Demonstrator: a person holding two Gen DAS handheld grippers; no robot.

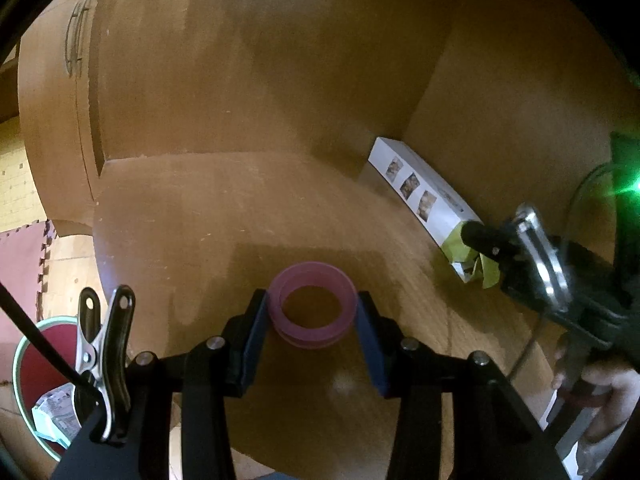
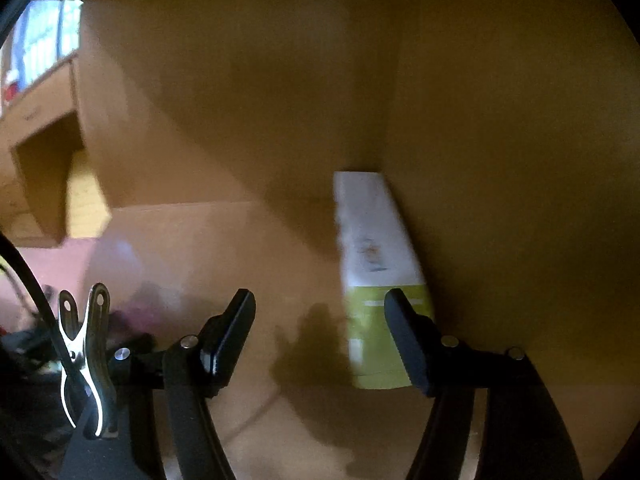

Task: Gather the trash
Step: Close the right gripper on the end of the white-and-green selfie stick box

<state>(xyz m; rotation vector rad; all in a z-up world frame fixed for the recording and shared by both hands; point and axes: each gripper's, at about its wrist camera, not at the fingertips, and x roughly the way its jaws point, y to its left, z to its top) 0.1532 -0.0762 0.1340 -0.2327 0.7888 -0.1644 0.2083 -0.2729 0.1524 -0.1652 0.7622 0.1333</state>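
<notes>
Left hand-held gripper (image 1: pixel 312 316) pinches the pink tape roll (image 1: pixel 312 305) mid-bench (image 1: pixel 192 216); stiff and light, held across its sides. Right hand-held gripper (image 2: pixel 320 312), jaws wide, reaches the white-green carton (image 2: pixel 372 248) along the bench's right wall; light, crushable, best taken across its narrow green end.

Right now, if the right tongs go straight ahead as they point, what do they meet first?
Most likely the long white-and-green cardboard box lying along the wooden side wall. The open right tongs have one finger already overlapping its green end; depth is unclear.
</notes>
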